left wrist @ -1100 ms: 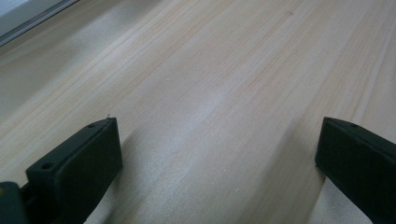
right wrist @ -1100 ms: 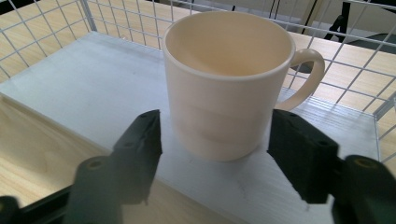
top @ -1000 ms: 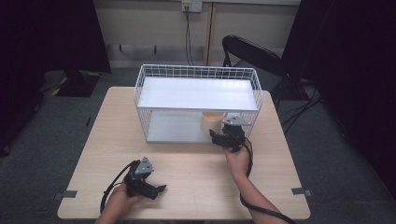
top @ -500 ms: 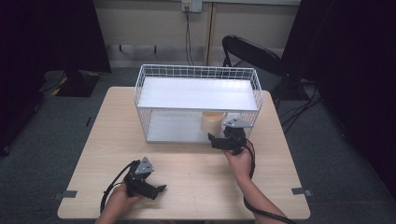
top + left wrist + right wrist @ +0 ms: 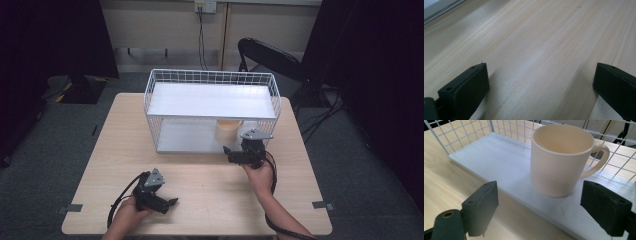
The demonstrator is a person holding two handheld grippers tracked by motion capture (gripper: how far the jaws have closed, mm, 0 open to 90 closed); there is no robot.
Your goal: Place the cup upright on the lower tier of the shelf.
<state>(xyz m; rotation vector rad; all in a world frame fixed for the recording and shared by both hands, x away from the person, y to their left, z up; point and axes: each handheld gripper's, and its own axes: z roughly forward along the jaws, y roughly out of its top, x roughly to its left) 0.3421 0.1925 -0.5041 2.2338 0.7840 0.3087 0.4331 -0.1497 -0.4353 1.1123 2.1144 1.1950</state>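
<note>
A cream mug (image 5: 559, 162) with its handle to the right stands upright on the lower white board (image 5: 499, 152) of a white wire rack (image 5: 210, 77). In the high view the mug (image 5: 228, 130) sits at the front right of that lower level. My right gripper (image 5: 244, 150) is at the rack's front edge, pointing at the mug. Its jaws have just been opening and stand wide, with the right gripper (image 5: 539, 186) just short of the mug and neither pad touching it. My left gripper (image 5: 167, 204) rests open low over the table; between the left gripper (image 5: 540, 67) jaws is bare wood.
The rack stands at the back middle of the light wooden table (image 5: 210, 190), with a white top shelf over the lower one. A black chair (image 5: 265, 55) stands behind the table. Cables trail from both grippers.
The right gripper's jaws have spread wider in front of the mug, and the hand has barely shifted. The left gripper has not moved.
</note>
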